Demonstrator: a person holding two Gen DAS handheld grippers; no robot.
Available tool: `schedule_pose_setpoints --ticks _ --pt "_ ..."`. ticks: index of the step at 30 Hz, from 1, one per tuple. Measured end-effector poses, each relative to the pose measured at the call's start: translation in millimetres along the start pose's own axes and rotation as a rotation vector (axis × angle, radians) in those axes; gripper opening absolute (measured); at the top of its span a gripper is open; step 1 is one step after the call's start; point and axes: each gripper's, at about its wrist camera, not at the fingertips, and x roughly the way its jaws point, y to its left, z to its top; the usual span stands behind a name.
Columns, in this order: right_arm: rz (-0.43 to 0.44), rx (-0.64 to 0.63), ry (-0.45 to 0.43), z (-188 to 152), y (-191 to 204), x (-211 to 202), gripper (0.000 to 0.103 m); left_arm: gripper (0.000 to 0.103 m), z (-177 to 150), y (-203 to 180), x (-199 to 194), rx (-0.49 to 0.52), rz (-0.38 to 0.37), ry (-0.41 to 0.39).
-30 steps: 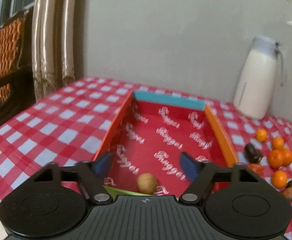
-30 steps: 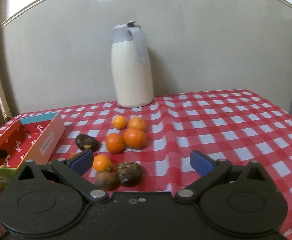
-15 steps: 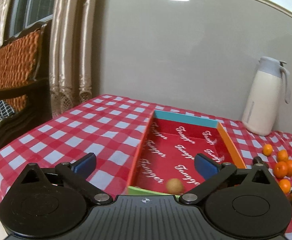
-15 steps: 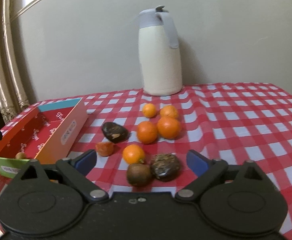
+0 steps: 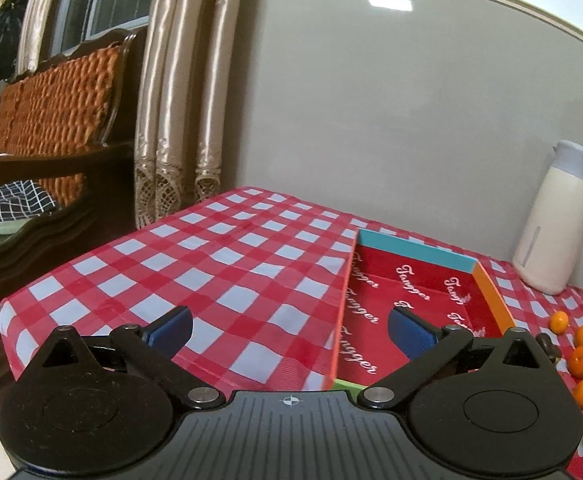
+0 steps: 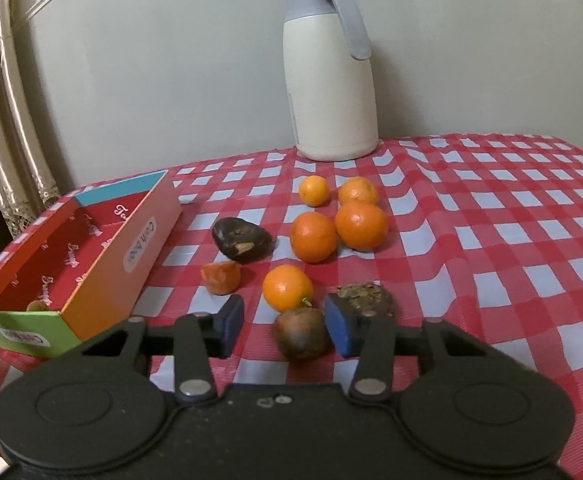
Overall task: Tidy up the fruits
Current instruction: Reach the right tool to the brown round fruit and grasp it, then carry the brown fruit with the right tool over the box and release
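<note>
Right wrist view: the brown fruit (image 6: pixel 301 338) lies on the tablecloth (image 6: pixel 511 240) at the near edge of the fruit group, between the pads of the right gripper (image 6: pixel 283 326). It is small, round and dull-skinned. Judged by its look it is light, fairly firm, likely to roll, and may bruise under hard pressure. Take it across its widest part, at mid-height, with light force.

The right jaws are closing. The right pad (image 6: pixel 341 330) sits against or just beside the fruit. The left pad (image 6: pixel 229 326) is apart from it, so no grip is made yet. A rough dark fruit (image 6: pixel 365 296) lies just behind the right pad and an orange (image 6: pixel 287 288) just beyond the brown fruit; both could be nudged.

The box (image 6: pixel 103 264) stands to the left, with one small fruit (image 6: pixel 35 306) at its near end.

Left wrist view: the left gripper (image 5: pixel 289 330) stands fully spread and holds nothing, over the tablecloth at the box's left wall.
</note>
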Motion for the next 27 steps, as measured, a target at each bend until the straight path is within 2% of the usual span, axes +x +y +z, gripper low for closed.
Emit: schedule_pose_setpoints --ticks 5,10,15,17,22,27 --pt "-0.015 -0.019 -0.002 -2 3 0 0.046 0.103 0 4 1 -0.016 0.003 0.006" --pt "0.014 0.006 0.013 -2 -1 0 0.045 0.103 0 5 1 -0.019 0.002 0.007" --pt "0.035 0.022 0.049 -5 -2 5 0.038 0.103 1 1 1 -0.015 -0.002 0.007" --pt "0.032 0.031 0.058 -6 -2 8 0.03 0.103 0 -1 1 -0.012 -0.003 0.008" --pt "0.025 0.005 0.053 -7 4 7 0.029 0.103 0 0 -1 -0.006 0.002 0.001" --pt "0.07 -0.013 -0.031 -1 11 -6 0.029 0.103 3 9 0 -0.048 0.015 0.002"
